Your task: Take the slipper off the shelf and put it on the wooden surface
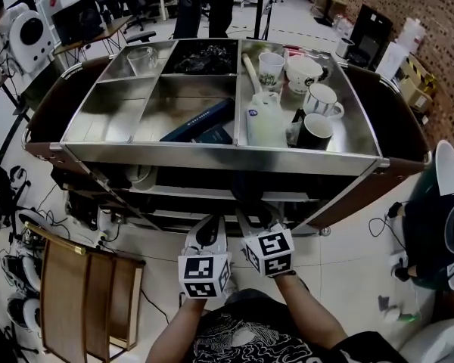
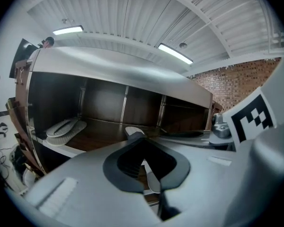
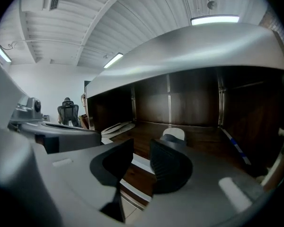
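- The slipper (image 2: pixel 134 131) lies on the dark lower shelf (image 2: pixel 104 135) of a steel-topped cart (image 1: pixel 219 154), near the shelf's front edge and just beyond both sets of fingertips. It shows a pale rounded end over a darker sole.
- A stacked pair of slippers (image 2: pixel 64 128) sits well apart at the shelf's left end.
- It looks like a light, flat house slipper. It is probably soft and bendy, so it should sag if held by one end, and it is neither fragile nor slippery.
- The best hold is likely a pinch across the sole edge or the upper band near the middle, so that it hangs level.
- The left gripper (image 2: pixel 141 140) has its fingers (image 2: pixel 114 163) drawn in, with the tips seeming to meet. Only the pale shelf lip shows through the loop between them, and nothing is clamped.
- The right gripper (image 3: pixel 140 142) has its fingers (image 3: pixel 169 167) moderately parted. Only bare shelf wood shows in the gap, and the slipper is just past the right-hand finger.
- A slatted wooden panel (image 1: pixel 83 293) on the floor to the person's left looks like the likely drop place.
- No brand or wording can be read. Only the black-and-white square markers on the gripper cubes stand out, and the print on the things in the top tray is too small to make out.
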`<state>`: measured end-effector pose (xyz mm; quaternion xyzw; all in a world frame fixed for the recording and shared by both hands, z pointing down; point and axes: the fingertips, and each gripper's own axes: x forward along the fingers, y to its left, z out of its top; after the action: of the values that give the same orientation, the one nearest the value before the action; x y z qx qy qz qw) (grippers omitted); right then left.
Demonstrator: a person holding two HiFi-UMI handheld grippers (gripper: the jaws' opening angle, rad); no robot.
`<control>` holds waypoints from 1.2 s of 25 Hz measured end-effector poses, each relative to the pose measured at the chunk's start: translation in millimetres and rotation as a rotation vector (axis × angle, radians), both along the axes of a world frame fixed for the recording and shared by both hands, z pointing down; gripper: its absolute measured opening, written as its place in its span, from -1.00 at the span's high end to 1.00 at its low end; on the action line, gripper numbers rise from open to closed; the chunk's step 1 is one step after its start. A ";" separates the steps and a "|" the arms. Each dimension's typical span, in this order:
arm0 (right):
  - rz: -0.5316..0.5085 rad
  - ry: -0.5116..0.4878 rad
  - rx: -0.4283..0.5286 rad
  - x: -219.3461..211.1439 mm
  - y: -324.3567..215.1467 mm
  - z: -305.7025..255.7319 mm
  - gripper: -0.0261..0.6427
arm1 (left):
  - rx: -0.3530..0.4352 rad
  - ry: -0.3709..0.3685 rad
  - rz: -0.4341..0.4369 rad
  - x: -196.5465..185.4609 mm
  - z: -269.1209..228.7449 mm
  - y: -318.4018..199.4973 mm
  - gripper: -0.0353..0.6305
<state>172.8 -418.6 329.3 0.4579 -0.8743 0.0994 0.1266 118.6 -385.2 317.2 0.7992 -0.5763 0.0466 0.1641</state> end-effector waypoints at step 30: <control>0.144 0.156 -0.175 11.6 -117.3 87.6 0.39 | -0.020 -0.032 -0.090 -31.1 7.5 -40.2 0.88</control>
<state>184.4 -535.9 417.0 0.5132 -0.8146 0.1482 0.2260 87.5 -425.4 324.7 0.7700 -0.6137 0.0576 0.1649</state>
